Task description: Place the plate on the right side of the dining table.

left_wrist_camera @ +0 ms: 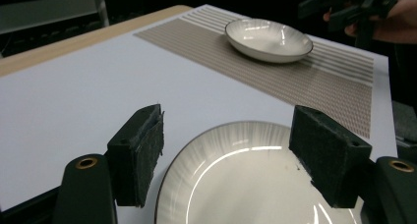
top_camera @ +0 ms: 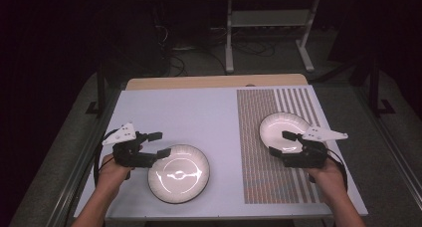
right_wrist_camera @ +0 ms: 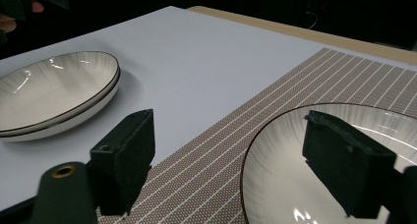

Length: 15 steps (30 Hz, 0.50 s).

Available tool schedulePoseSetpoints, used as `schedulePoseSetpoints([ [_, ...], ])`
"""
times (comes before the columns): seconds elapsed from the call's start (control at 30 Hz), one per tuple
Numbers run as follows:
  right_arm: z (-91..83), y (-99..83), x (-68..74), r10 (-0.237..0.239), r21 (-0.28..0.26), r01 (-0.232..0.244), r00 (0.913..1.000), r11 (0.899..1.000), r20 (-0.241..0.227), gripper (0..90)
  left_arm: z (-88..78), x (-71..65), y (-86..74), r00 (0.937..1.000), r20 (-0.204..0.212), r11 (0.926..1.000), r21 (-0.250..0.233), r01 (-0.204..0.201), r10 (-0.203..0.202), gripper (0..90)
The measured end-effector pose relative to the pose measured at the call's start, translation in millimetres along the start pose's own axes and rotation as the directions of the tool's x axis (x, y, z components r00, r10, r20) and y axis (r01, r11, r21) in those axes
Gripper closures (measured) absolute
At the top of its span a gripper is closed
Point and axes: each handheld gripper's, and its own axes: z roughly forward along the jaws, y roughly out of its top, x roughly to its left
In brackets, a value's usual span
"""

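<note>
White counter (top_camera: 189,112) with wooden far edge; brown woven placemat (top_camera: 268,152) on its right half. Dark room, cables on floor. Left gripper (top_camera: 160,143) jaws open over stacked plates (top_camera: 179,173). Right gripper (top_camera: 282,143) jaws open over placemat plate (top_camera: 281,129).

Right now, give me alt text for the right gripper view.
The right tongs stand open over the near rim of a white plate on a brown striped placemat. Farther left, two stacked plates sit on the white table.
</note>
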Motion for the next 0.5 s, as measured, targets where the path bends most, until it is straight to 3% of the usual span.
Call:
schedulePoseSetpoints([
  [0.17,-4.7,-0.3,-1.6,-0.004,-0.007,0.004,0.9999,1.0,-0.015,16.9,-5.0,-1.1,-6.8,0.9999,0.015,0.9994,0.034,-0.006,0.006,27.9],
  [0.37,-11.6,-0.7,-2.7,-0.03,-0.033,0.03,0.9995,0.999,-0.005,17.7,-14.7,1.3,-13.3,0.9998,0.017,0.9993,0.036,0.008,-0.009,27.6],
  [0.5,-14.5,-1.5,-3.2,-0.043,-0.036,0.043,0.9991,0.998,-0.002,18.6,-24.8,3.3,-17.3,0.9997,0.007,0.9996,0.012,0.025,-0.025,27.4],
])
